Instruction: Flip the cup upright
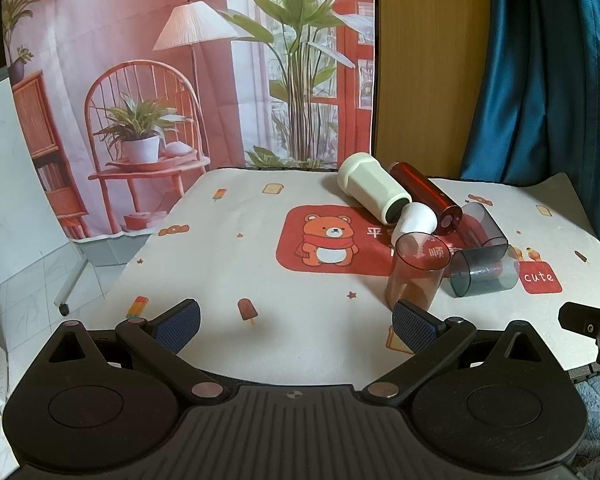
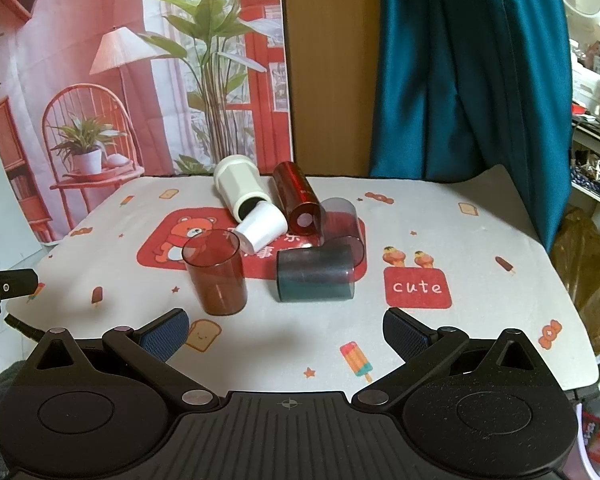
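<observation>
Both grippers' jaws spread over printed tablecloth [image 2: 440, 220]; photo backdrop [image 2: 100, 80], teal curtain [image 2: 460, 80] behind.

Left wrist view: low over the near edge of the white patterned table mat [image 1: 260, 264], facing the printed room backdrop [image 1: 140, 80]; clear red-brown plastic tumbler [image 1: 416, 272] stands near, right of centre.

Right wrist view: same low height, set further right, facing the teal curtain [image 2: 460, 80]; tumbler [image 2: 216, 276] left of centre.

Shared by the 2 views: mat [image 2: 480, 264], tumbler, backdrop [image 2: 100, 80], curtain [image 1: 548, 80].
</observation>
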Available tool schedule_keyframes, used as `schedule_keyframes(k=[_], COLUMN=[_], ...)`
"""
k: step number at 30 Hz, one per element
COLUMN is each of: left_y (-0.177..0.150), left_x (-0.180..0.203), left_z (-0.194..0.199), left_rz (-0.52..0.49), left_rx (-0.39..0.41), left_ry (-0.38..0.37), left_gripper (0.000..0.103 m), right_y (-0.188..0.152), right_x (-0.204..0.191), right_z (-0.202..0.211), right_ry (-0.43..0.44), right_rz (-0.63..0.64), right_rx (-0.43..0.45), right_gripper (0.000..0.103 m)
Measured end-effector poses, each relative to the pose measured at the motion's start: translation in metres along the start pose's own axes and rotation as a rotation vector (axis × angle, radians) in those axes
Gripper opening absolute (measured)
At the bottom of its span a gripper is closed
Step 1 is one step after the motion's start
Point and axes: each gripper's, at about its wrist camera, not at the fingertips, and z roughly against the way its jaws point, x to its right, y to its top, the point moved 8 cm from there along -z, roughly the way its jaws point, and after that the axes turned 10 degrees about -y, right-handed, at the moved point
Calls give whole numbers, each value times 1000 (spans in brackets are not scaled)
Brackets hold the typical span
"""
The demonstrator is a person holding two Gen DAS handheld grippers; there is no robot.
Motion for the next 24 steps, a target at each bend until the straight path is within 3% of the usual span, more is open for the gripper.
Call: schedule_keyframes(k=[24], left_y=[-2], left_x=[0], left_z=[-1], left_rz=[3], left_rx=[0], left_ry=[-2], left_gripper=[103], right_y=[0], right_x=[0], right_z=[-2], right_ry=[-1], right_rz=[-2], right_rx=[-5], right_gripper=[103])
